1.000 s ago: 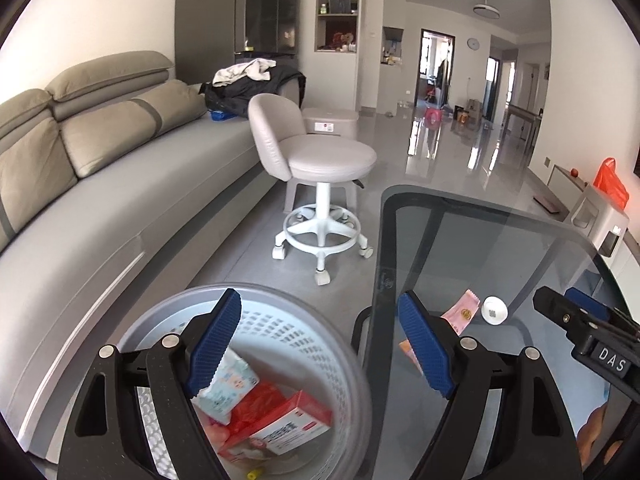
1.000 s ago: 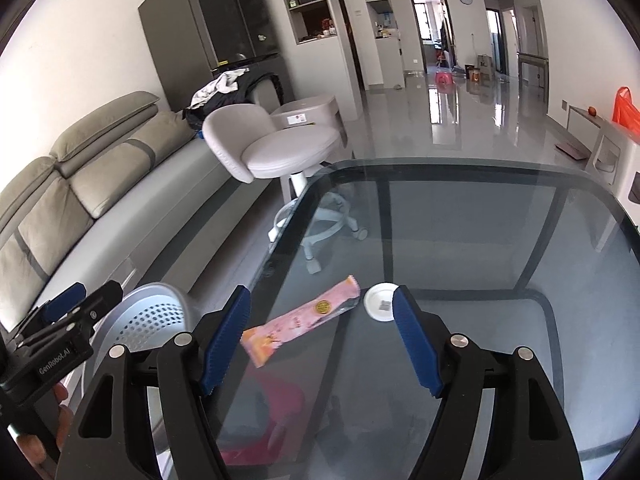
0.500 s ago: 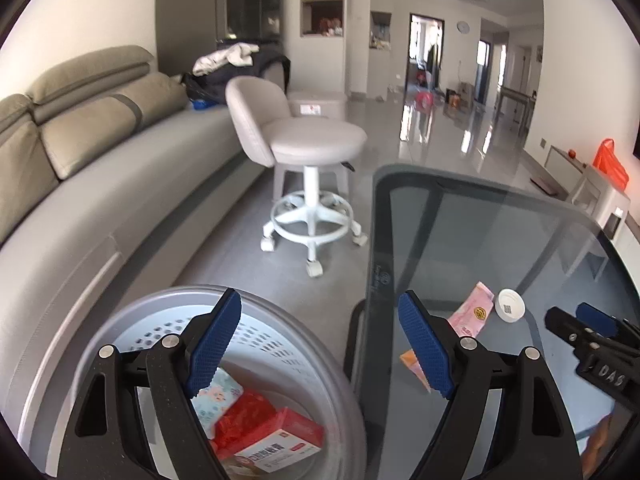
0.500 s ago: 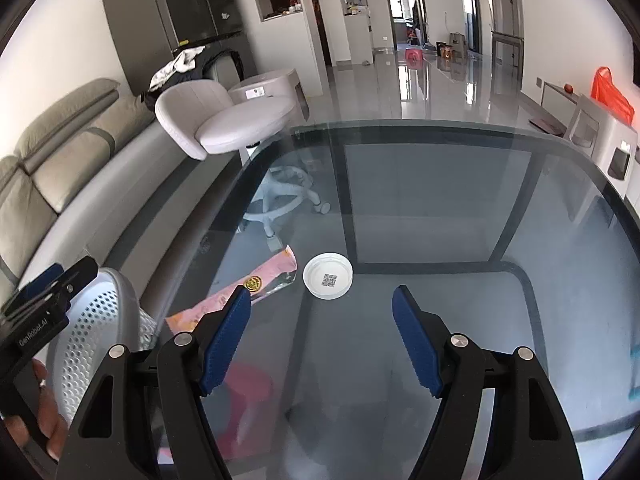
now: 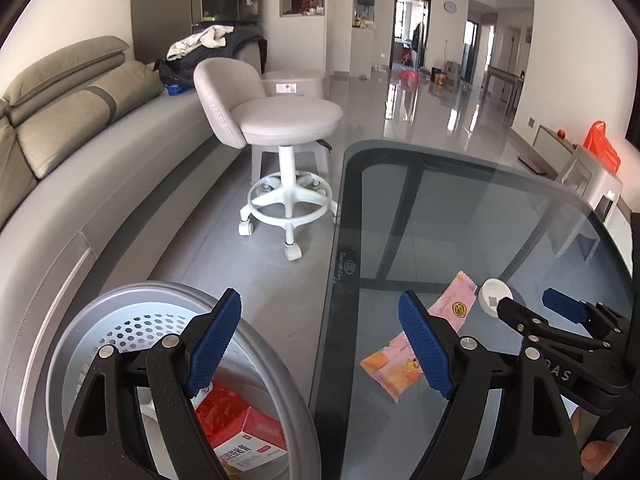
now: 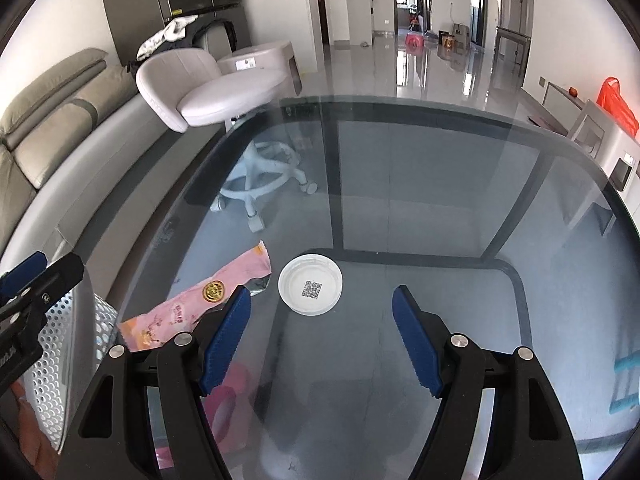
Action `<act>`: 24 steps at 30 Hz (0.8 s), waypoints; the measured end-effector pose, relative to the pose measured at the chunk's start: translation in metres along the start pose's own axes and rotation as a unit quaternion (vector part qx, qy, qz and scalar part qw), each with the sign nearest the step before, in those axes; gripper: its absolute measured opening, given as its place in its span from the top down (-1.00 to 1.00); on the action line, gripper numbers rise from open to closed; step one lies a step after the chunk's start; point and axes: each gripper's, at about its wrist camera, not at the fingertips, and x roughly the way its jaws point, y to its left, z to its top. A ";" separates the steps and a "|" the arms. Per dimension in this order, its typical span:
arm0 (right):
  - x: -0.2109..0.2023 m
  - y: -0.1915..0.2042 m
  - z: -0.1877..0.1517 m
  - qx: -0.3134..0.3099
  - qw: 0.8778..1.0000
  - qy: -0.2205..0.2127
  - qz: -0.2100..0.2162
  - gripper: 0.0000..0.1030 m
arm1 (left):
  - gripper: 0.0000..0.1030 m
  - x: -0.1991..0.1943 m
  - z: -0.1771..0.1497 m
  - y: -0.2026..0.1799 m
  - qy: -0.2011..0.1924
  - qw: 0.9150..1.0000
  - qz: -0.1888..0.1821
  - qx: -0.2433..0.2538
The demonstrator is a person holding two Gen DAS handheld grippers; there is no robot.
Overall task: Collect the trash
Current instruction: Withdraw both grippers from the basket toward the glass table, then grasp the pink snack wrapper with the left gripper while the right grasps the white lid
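Over the last second the right gripper (image 6: 320,332), fingers spread and empty, has closed on the white lid (image 6: 310,289) beside the pink wrapper (image 6: 192,304) on the glass worktop (image 6: 440,208), so pickup looks next, while the left gripper (image 5: 320,340), fingers also spread, waits over the bin (image 5: 160,312).

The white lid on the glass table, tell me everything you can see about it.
The white lid is a small round cap, plastic by the look of it, lying flat on the glass table with its hollow side up. A raised rim rings it, and a black square code is printed in its middle. It sits just right of the pink wrapper, close to its clear end. Nothing grips it: the right gripper is open just short of it.
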 end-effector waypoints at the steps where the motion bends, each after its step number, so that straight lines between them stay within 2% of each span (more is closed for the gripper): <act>1: 0.002 0.000 0.000 -0.002 1.000 0.003 -0.001 -0.36 | -0.54 0.001 0.000 -0.001 0.003 1.000 0.001 0.001; 6: 0.016 0.001 0.000 -0.008 1.000 0.021 -0.015 -0.36 | -0.54 0.005 -0.002 -0.004 0.012 1.000 -0.001 0.004; 17: 0.030 0.003 0.006 -0.008 0.999 0.032 -0.017 -0.35 | -0.55 0.012 -0.003 -0.002 0.027 1.000 -0.005 0.001; 18: 0.030 0.004 0.006 -0.009 0.999 0.031 -0.016 -0.31 | -0.55 0.012 -0.003 -0.003 0.027 1.000 -0.004 0.002; 19: 0.030 0.004 0.006 -0.010 0.999 0.031 -0.016 -0.19 | -0.55 0.012 -0.004 -0.004 0.027 1.000 -0.004 0.004; 23: 0.030 0.006 0.006 -0.014 0.999 0.033 -0.014 0.00 | -0.55 0.012 -0.005 -0.005 0.030 1.000 -0.006 0.007; 24: 0.030 0.006 0.006 -0.014 0.999 0.033 -0.012 0.13 | -0.55 0.012 -0.005 -0.005 0.030 0.999 -0.007 0.007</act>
